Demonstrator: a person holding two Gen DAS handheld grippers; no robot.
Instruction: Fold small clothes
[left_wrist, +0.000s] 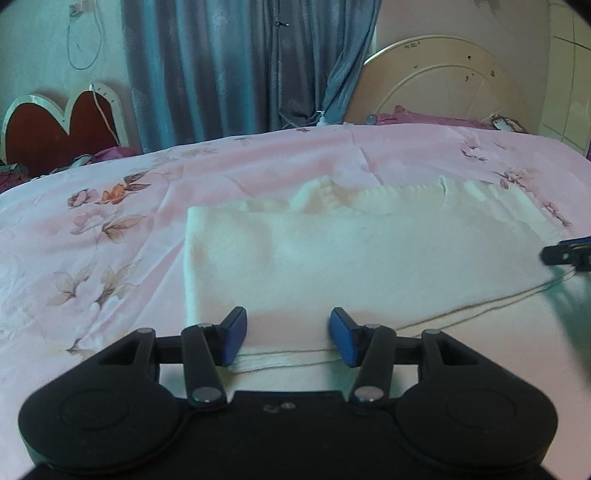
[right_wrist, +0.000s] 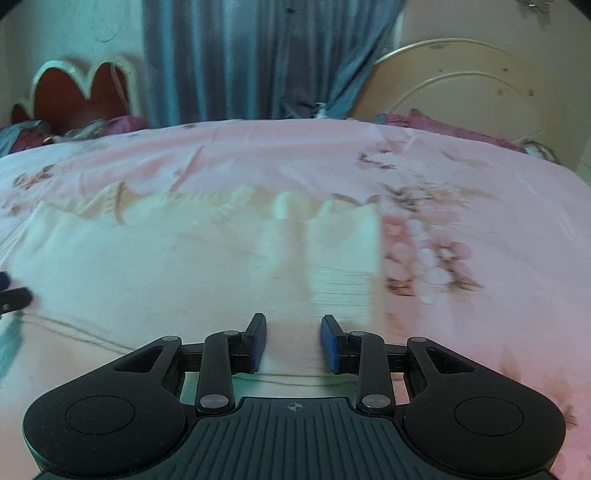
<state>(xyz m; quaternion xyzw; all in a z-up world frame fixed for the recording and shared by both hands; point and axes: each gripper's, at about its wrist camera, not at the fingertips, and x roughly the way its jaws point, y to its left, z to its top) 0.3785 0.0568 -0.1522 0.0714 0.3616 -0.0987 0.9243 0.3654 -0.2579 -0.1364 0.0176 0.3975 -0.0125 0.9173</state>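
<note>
Cream garment (left_wrist: 332, 254) lies flat on bed w/ pink floral sheet (left_wrist: 110, 229), ribbed edge at far side, loose thread (left_wrist: 461, 310) trailing off near hem. L gripper (left_wrist: 289, 338) low over near-left hem, fingers apart, nothing between. R gripper (right_wrist: 293, 341) over near-right part of garment, fingers also apart, empty. Blue curtain (left_wrist: 229, 66) & headboard (left_wrist: 443, 81) behind bed.

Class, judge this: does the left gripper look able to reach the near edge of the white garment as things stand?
Probably yes. The left gripper is open, its jaws straddling the near edge of the white garment, with nothing lying between them on the pink bedsheet.
</note>
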